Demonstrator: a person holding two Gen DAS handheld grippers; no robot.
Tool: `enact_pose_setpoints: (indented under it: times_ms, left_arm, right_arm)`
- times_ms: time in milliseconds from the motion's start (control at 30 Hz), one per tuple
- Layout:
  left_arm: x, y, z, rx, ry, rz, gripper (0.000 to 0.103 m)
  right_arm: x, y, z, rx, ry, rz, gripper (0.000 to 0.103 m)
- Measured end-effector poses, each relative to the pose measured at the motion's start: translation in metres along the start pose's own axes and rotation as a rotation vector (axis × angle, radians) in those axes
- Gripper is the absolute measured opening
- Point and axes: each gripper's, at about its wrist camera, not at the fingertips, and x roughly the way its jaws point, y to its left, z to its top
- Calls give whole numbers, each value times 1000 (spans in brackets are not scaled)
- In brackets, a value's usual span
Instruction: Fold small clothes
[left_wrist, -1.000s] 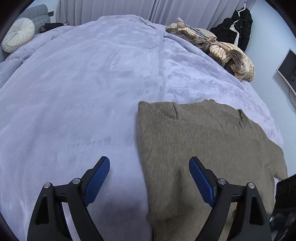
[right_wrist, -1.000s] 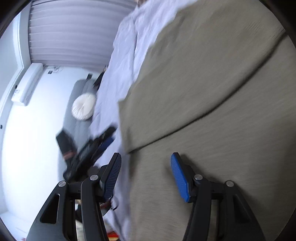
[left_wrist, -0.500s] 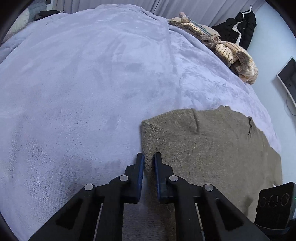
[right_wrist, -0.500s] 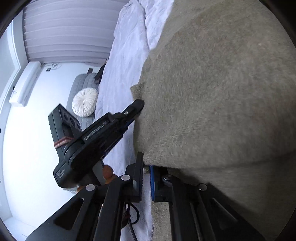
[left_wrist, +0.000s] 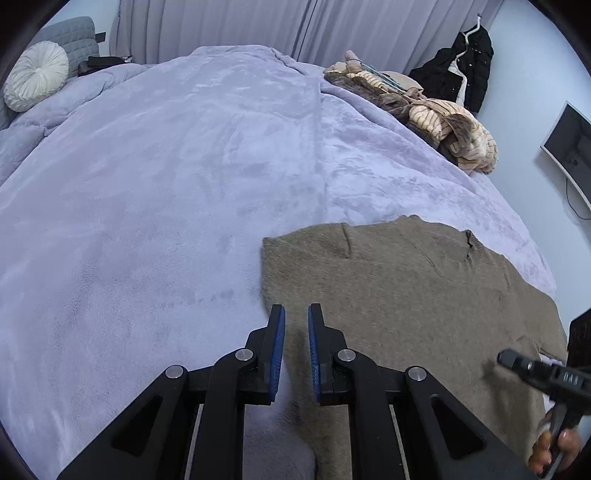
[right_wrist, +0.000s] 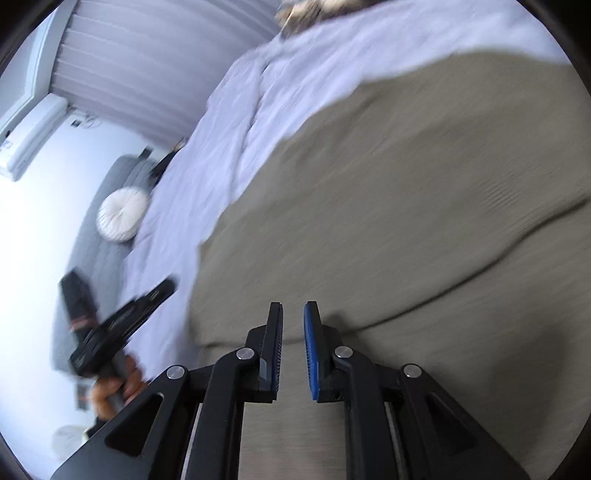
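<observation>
An olive-brown knit sweater (left_wrist: 406, 295) lies flat on the lilac blanket, its left edge running under my left gripper (left_wrist: 295, 310). That gripper hovers above the edge, shut to a narrow slit, and I see no cloth between its blue pads. In the right wrist view the sweater (right_wrist: 406, 203) fills the blurred picture, a fold line crossing it. My right gripper (right_wrist: 293, 306) hangs over it, its jaws opening a little with nothing between them. Each tool shows in the other's view: the right one (left_wrist: 535, 369), the left one (right_wrist: 122, 321), each in a person's hand.
The lilac blanket (left_wrist: 166, 184) covers the bed. A heap of striped and brown clothes (left_wrist: 424, 110) lies at the far right edge. A round white cushion (left_wrist: 35, 79) sits at the far left, with a black coat (left_wrist: 465, 62) and a wall screen (left_wrist: 569, 147) to the right.
Both grippers went from wide open to shut low at the sweater's edges, then rose. The right one's jaws have parted slightly. The sweater lies flat as before.
</observation>
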Motion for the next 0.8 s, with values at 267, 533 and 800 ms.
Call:
enact_pose_setpoints:
  times_ms: [267, 533, 800]
  left_arm:
    - [25, -15, -33, 26, 55, 94, 15]
    - [4, -24, -40, 5, 59, 145, 15]
    - [-29, -56, -78, 8, 58, 120, 15]
  right_arm:
    - [-46, -82, 35, 144, -94, -196, 22]
    - [-98, -109, -3, 149, -137, -106, 54]
    - [-104, -102, -44, 96, -165, 45, 79]
